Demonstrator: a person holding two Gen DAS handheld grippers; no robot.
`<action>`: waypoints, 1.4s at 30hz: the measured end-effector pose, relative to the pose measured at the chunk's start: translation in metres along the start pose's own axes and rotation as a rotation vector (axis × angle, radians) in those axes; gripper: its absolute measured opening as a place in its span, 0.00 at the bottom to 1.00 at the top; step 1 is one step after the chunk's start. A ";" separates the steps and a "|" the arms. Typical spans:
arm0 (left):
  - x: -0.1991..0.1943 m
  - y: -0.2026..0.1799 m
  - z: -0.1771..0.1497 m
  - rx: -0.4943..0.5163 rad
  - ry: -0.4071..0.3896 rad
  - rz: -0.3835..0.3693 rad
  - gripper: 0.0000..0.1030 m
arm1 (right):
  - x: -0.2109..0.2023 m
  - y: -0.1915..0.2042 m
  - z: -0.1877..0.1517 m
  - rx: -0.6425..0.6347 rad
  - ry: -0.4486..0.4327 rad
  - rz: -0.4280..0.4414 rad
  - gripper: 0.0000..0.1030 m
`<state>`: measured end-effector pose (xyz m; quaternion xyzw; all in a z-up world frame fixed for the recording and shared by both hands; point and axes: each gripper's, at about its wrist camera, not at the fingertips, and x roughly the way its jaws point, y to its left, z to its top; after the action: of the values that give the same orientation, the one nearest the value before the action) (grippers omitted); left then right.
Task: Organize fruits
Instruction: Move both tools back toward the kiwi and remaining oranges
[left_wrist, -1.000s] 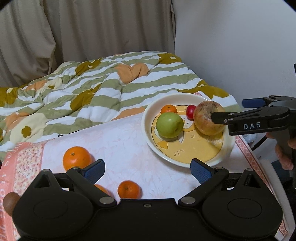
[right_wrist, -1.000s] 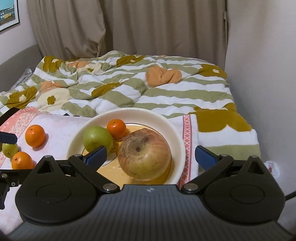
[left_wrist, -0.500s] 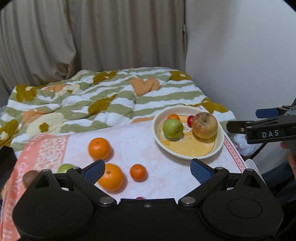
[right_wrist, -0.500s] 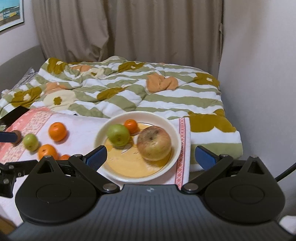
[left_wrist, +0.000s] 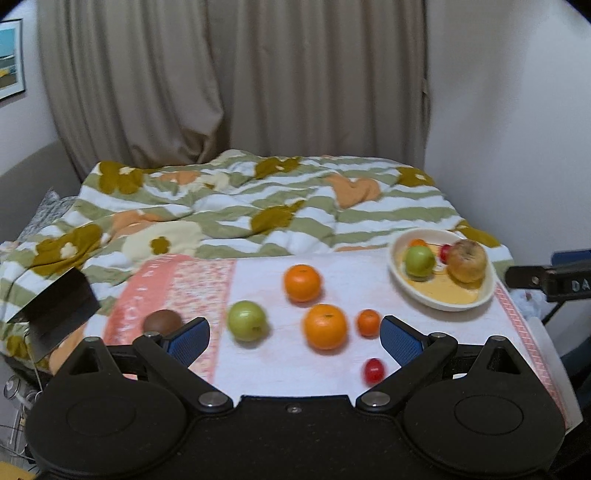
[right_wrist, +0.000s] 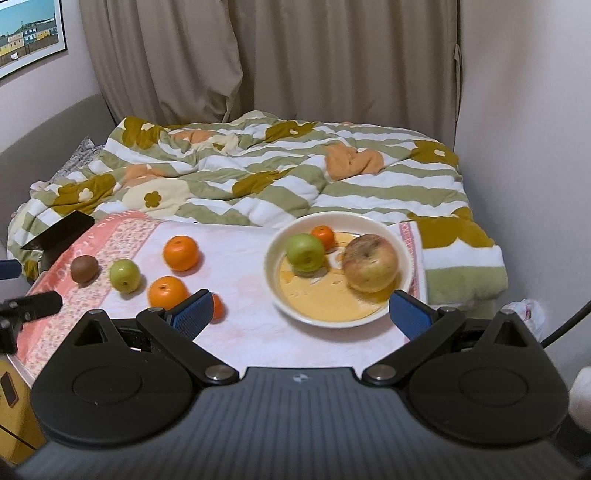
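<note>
On the counter (right_wrist: 240, 332), spread with a pink-and-white cloth (left_wrist: 177, 280), the fruits lie ahead of both pairs of fingers and touch neither; the cream plate (right_wrist: 295, 310) stands at the right end, just beyond the right gripper (right_wrist: 301, 308), and holds four: a large yellow-red apple (right_wrist: 370, 263), a green apple (right_wrist: 306, 251), a small orange (right_wrist: 322, 236) and a small red fruit (left_wrist: 446, 252), seen only from the left wrist; loose on the cloth lie six more, ahead of the left gripper (left_wrist: 293, 338): two big oranges (left_wrist: 302, 283) (left_wrist: 325, 326), one small mandarin (left_wrist: 368, 322), one green apple (left_wrist: 246, 320), one brown kiwi (left_wrist: 162, 320) beside the left blue pad, and one red cherry tomato (left_wrist: 374, 370) nearest the camera; the left gripper's fingers (left_wrist: 186, 338) are spread wide and hold nothing; the right gripper's fingers (right_wrist: 410, 314) are likewise wide apart and empty; both tools are held level above the near edge, pointing towards a bed with a striped quilt (right_wrist: 258, 173), curtains (right_wrist: 295, 55) behind.
</note>
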<state>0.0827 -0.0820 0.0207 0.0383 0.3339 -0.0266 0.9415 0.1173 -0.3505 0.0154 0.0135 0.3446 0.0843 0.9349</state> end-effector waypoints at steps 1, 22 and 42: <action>-0.001 0.009 -0.001 -0.004 0.000 0.003 0.98 | -0.001 0.007 -0.001 0.002 0.000 0.000 1.00; 0.064 0.175 -0.001 0.065 0.028 -0.139 0.97 | 0.049 0.177 -0.012 0.130 0.026 -0.148 1.00; 0.178 0.189 -0.009 0.201 0.166 -0.194 0.82 | 0.157 0.205 -0.029 0.221 0.121 -0.261 1.00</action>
<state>0.2295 0.1028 -0.0884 0.1022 0.4084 -0.1472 0.8950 0.1862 -0.1236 -0.0903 0.0664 0.4060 -0.0754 0.9083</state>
